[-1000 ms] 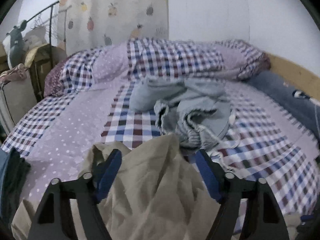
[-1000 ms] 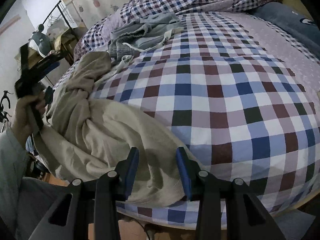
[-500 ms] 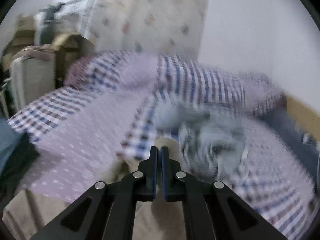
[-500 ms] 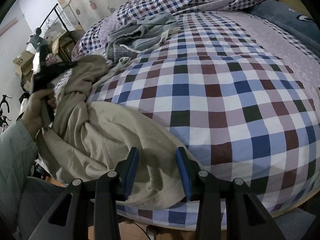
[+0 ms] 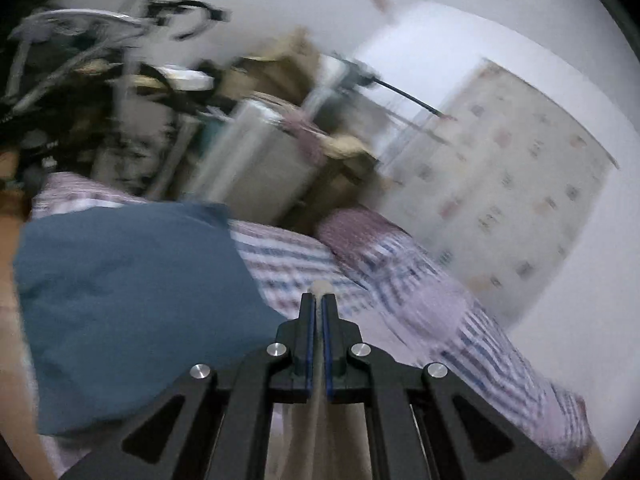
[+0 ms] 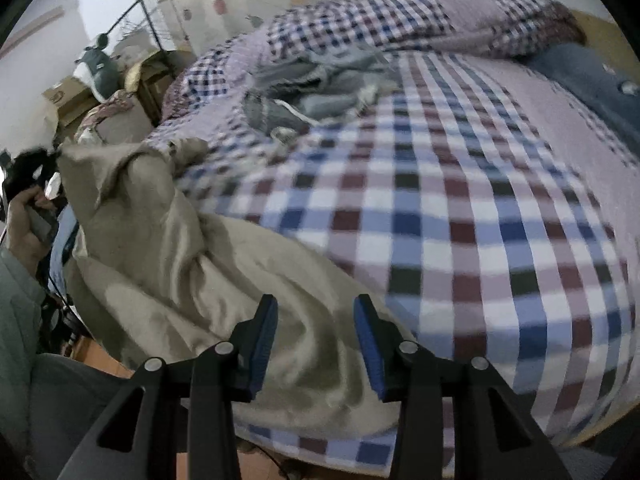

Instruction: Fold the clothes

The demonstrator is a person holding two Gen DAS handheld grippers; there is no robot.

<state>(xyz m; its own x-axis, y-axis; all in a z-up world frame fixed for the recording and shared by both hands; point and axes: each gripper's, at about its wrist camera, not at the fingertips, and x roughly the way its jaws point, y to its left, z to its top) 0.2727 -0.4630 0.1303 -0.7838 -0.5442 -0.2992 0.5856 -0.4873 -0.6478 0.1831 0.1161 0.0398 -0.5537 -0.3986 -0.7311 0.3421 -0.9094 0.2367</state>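
Observation:
A beige garment [image 6: 192,264] lies crumpled at the near left edge of the bed. My left gripper [image 5: 319,300] is shut on a fold of it; a beige strip [image 5: 319,360] shows between the blue pads. In the right wrist view the left gripper [image 6: 28,168] holds the garment's corner up at the far left. My right gripper [image 6: 316,308] is open and empty, just above the garment's near part. A grey garment with drawstrings [image 6: 316,84] lies bunched farther back on the bed.
The bed wears a checked cover [image 6: 460,220] with a rolled checked quilt [image 6: 400,24] at the back. A blue cloth [image 5: 120,300] lies left in the left wrist view. A clothes rack and boxes [image 6: 120,60] stand beside the bed.
My left gripper closed on the beige garment, then swung left and lifted its corner off the bed. My right gripper stayed open over the garment's near part.

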